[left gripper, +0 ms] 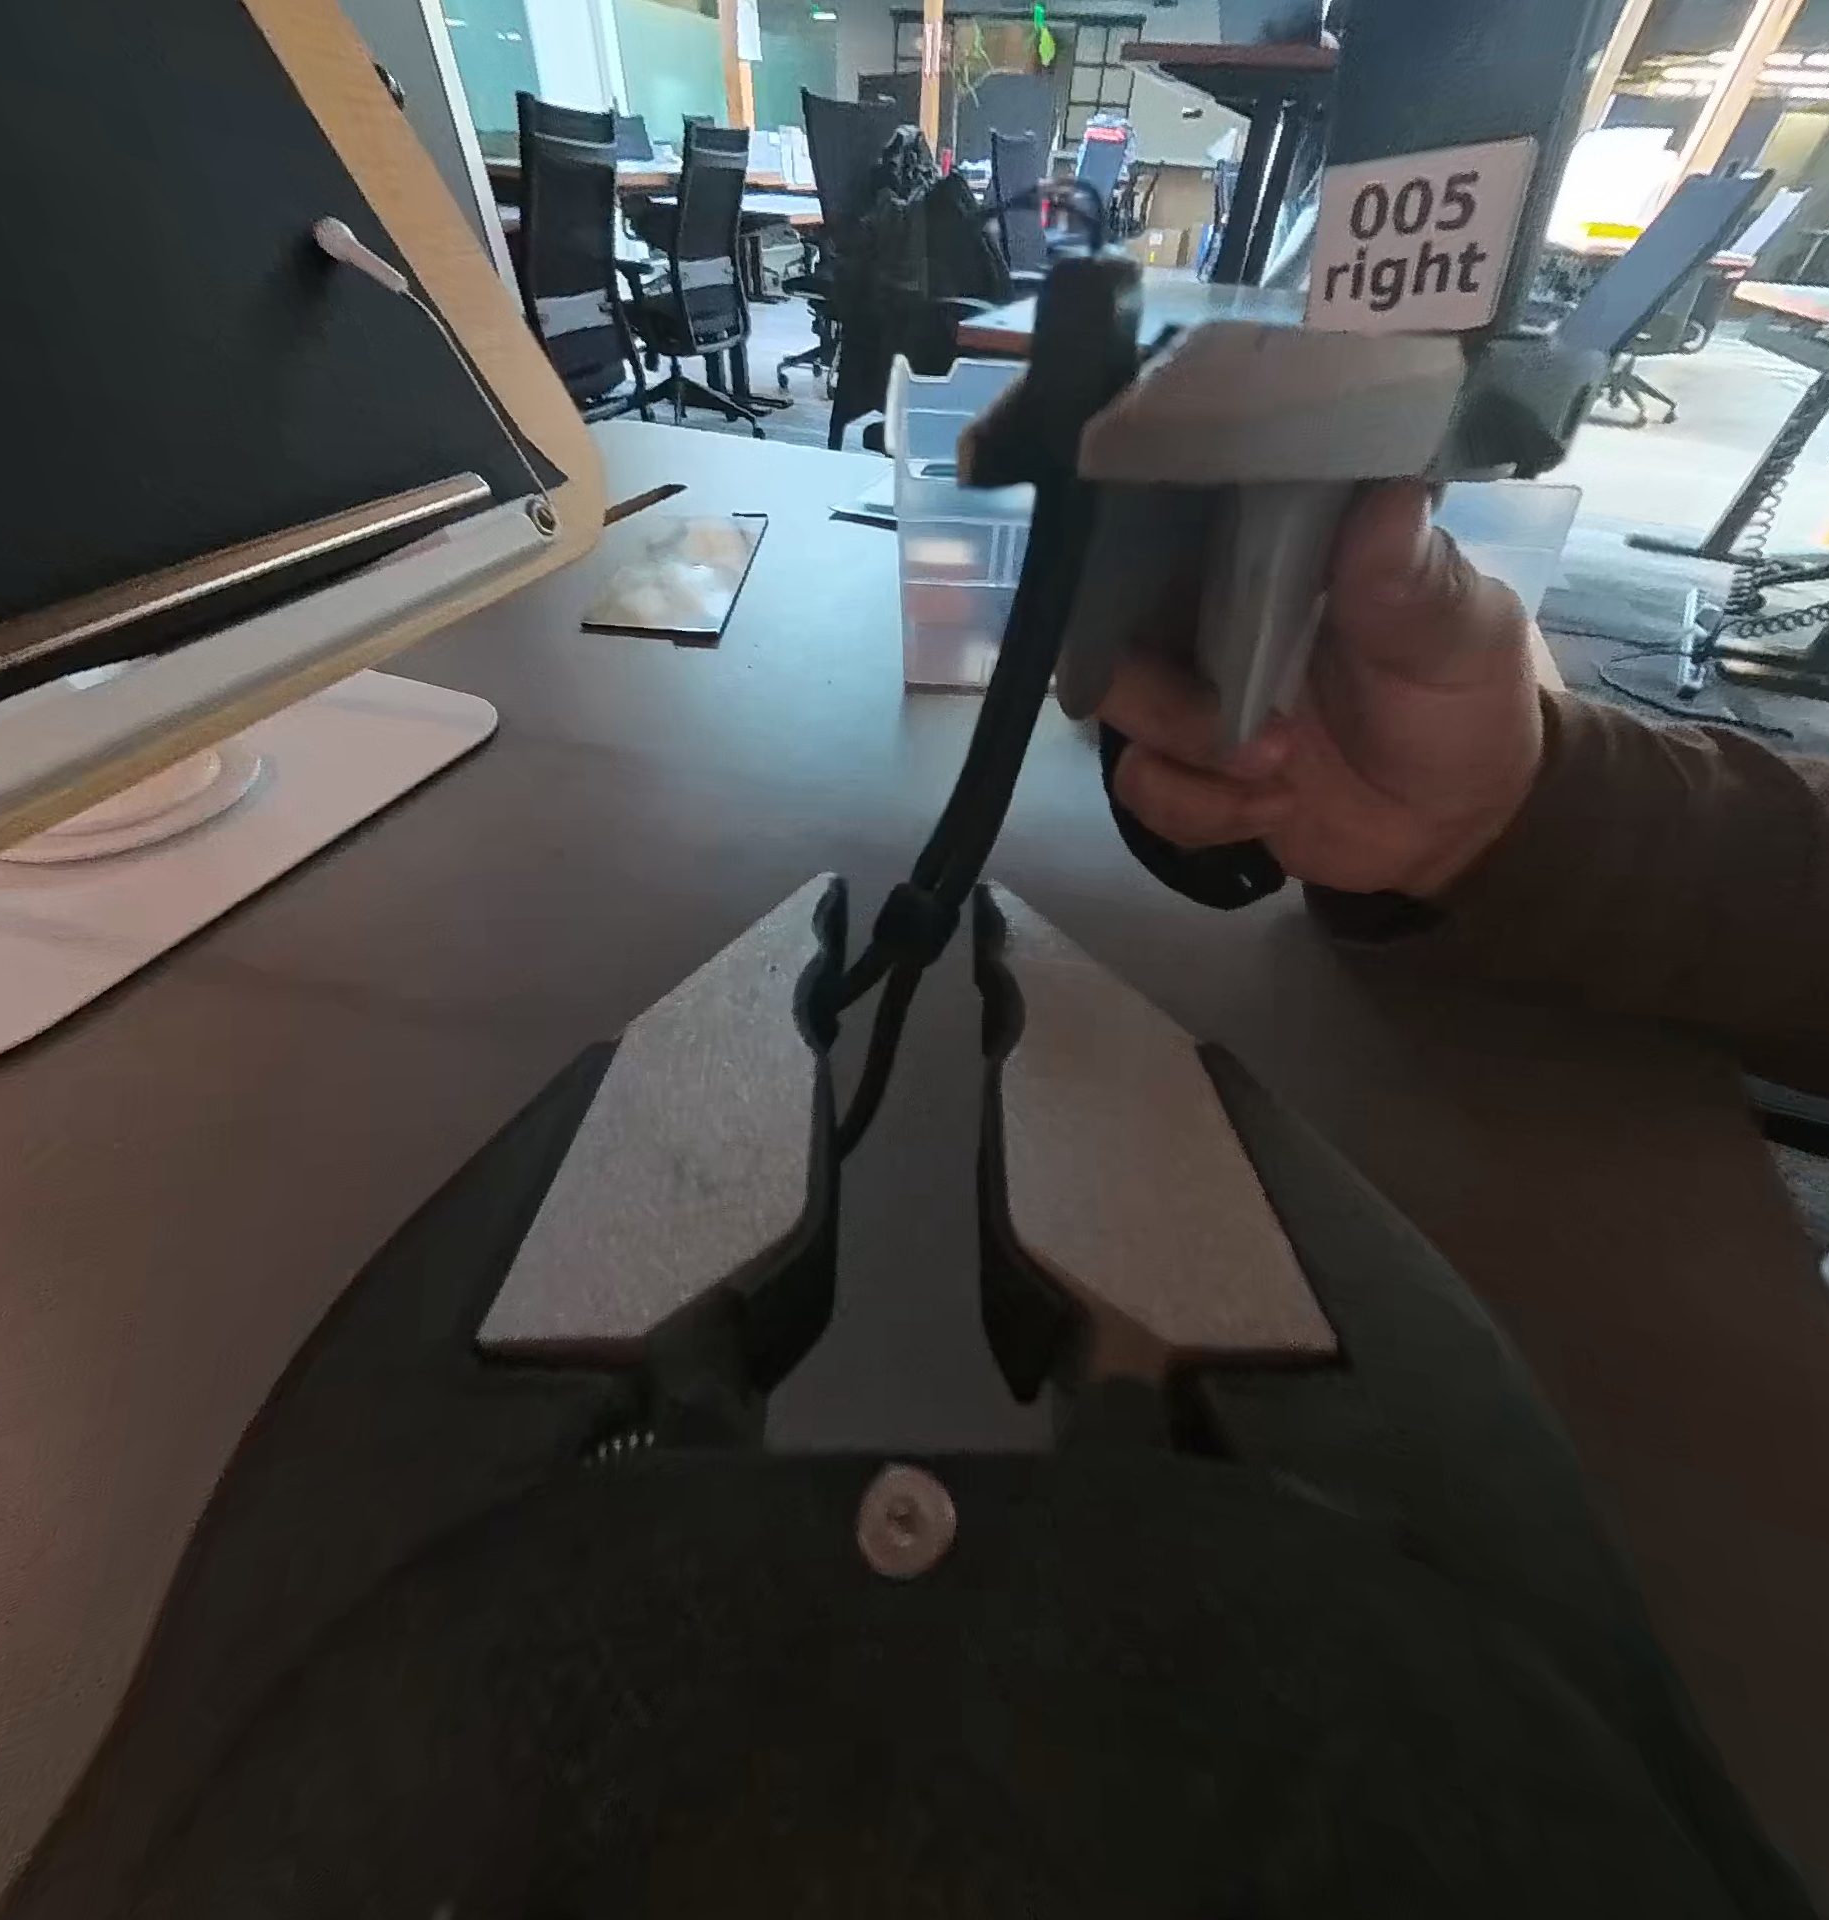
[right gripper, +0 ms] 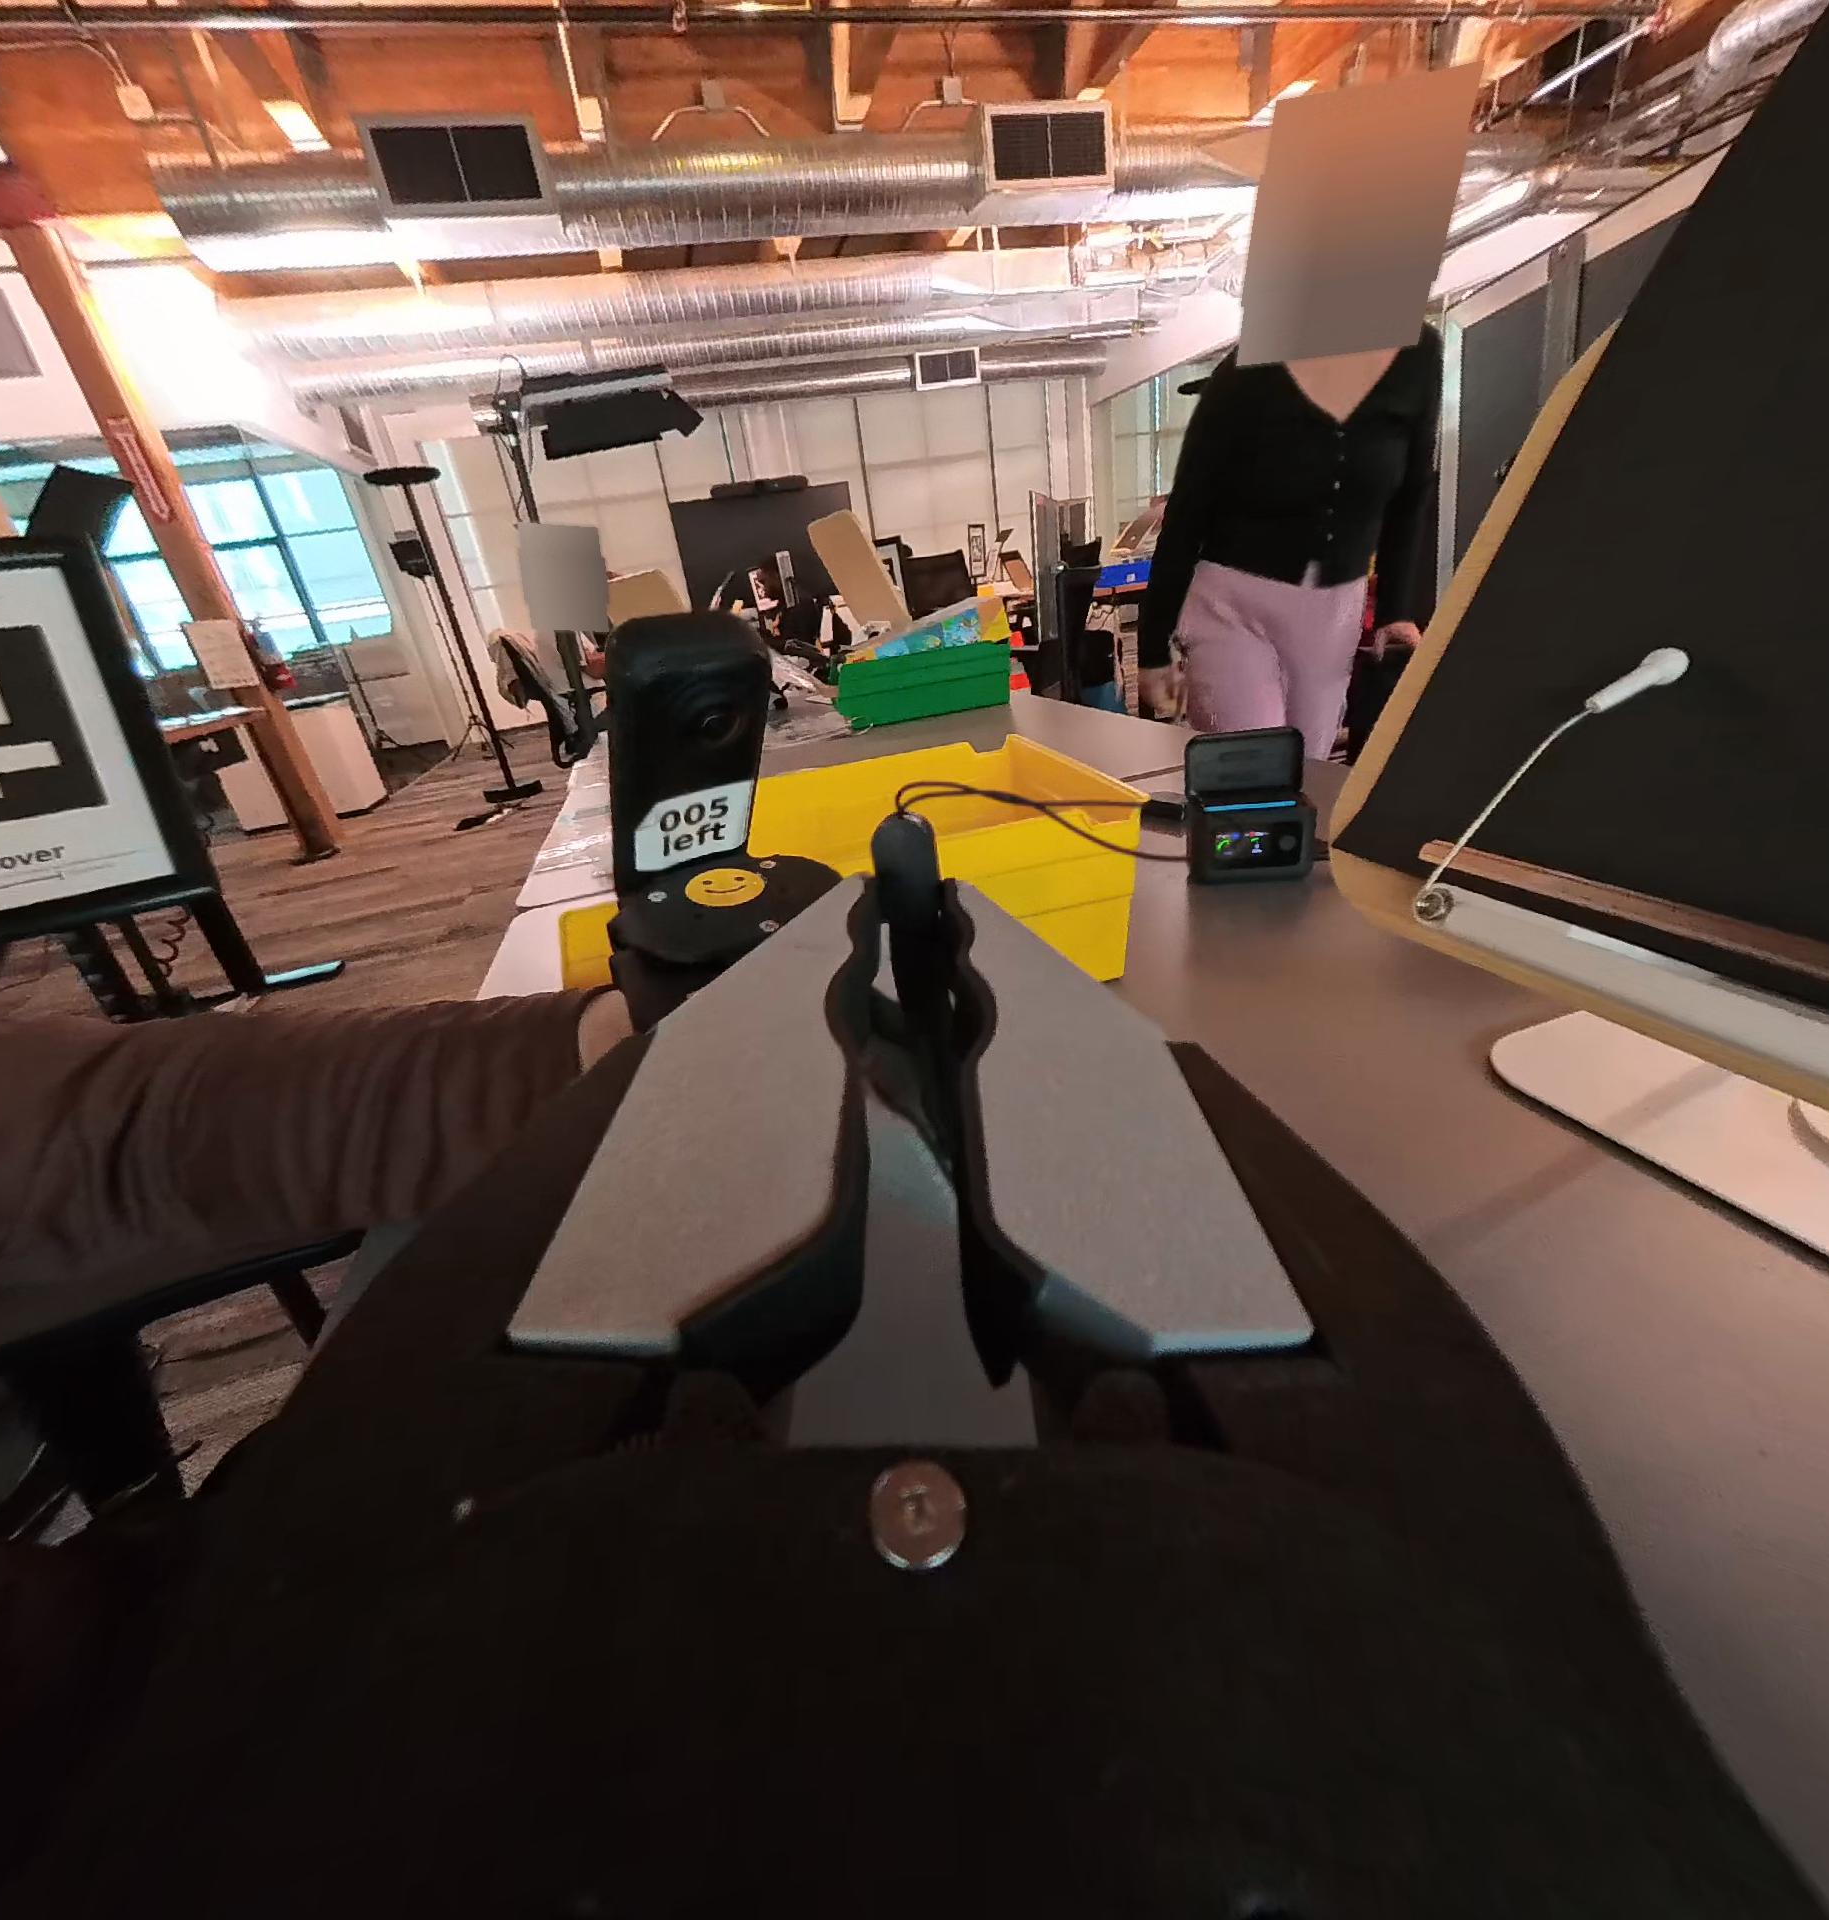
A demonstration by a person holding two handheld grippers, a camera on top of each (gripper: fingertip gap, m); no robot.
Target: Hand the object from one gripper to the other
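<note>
Gripping a black cord (left gripper: 993,727), right gripper (right gripper: 910,935) hides its end; left gripper (left gripper: 905,935) gapes.

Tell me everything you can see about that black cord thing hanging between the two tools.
The black cord bundle looks like several thin, flexible strands held together by a small wrap near its lower end. It hangs slanted above the dark table. The right tool is shut on its thicker upper end. Its lower end sits between the fingers of the left tool, which is open; one loop seems to brush the left finger.
</note>
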